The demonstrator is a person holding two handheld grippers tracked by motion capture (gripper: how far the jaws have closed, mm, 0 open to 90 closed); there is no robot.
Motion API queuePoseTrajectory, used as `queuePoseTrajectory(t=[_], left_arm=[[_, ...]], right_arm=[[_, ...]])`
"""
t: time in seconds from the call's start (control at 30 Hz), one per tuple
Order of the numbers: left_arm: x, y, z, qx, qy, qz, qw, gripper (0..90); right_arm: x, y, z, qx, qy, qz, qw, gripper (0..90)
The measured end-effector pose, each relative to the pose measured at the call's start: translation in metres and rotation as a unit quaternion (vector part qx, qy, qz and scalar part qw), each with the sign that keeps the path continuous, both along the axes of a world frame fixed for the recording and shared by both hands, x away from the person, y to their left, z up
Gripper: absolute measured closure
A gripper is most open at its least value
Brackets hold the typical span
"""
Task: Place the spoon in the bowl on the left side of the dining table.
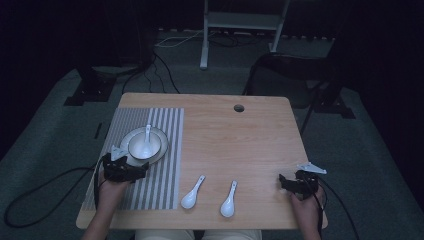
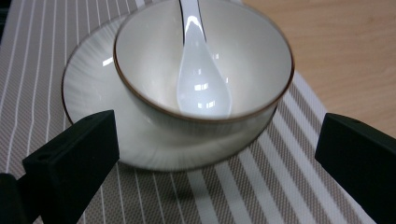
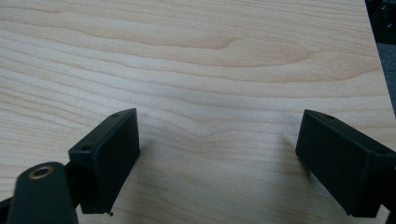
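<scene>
A pale bowl (image 1: 137, 146) stands on a ribbed plate (image 1: 163, 150) on a grey striped placemat (image 1: 160, 185) at the table's left. A white ceramic spoon (image 1: 146, 142) lies in the bowl with its handle pointing away from me. In the left gripper view the bowl (image 2: 154, 93), spoon (image 2: 201, 84) and plate (image 2: 88, 79) are just ahead of my left gripper (image 2: 217, 128), which is open with nothing between its jaws. From the high view the left gripper (image 1: 140, 168) sits at the plate's near edge. My right gripper (image 1: 284, 181) stands open over bare wood (image 3: 219, 123) at the front right.
Two more white spoons (image 1: 192, 192) (image 1: 229, 200) lie on the wooden table near its front edge, between the two hands. A round cable hole (image 1: 239, 107) is at the table's far side. Cables trail off both grippers onto the carpet.
</scene>
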State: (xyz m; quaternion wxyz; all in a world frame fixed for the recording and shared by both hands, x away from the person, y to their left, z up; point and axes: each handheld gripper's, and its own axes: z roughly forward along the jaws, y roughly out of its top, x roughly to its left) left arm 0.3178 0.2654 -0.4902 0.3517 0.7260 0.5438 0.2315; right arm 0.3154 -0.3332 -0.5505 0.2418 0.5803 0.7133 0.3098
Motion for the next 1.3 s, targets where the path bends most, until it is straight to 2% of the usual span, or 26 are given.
queuePoseTrajectory(t=[0.17,0.3,0.5,0.53,0.87,1.0,1.3], left_arm=[[-0.010,0.006,-0.008,-0.003,0.003,0.005,1.0000,0.0],[-0.019,0.010,-0.013,0.001,-0.004,0.002,1.0000,0.0],[-0.033,0.019,-0.020,-0.009,-0.012,0.011,0.9998,0.0],[-0.036,0.020,-0.022,-0.012,-0.012,0.011,0.9998,0.0],[-0.053,0.031,-0.036,-0.001,0.007,0.017,0.9998,0.0],[-0.061,0.037,-0.040,-0.011,0.014,0.026,0.9995,0.0],[-0.081,0.046,-0.043,0.003,0.013,0.039,0.9992,0.0]], right_arm=[[0.000,0.000,0.000,0.001,0.000,-0.001,1.0000,12.9],[0.000,0.000,0.000,0.000,0.000,0.000,1.0000,12.9],[0.000,0.000,0.000,0.000,0.001,-0.001,1.0000,12.9],[0.000,0.000,0.000,0.000,0.000,0.000,1.0000,12.9],[0.000,0.000,0.000,0.000,0.001,0.000,1.0000,12.9],[0.000,0.000,0.000,0.000,0.001,-0.001,1.0000,12.9],[0.000,0.000,0.000,0.001,0.000,0.000,1.0000,12.9]])
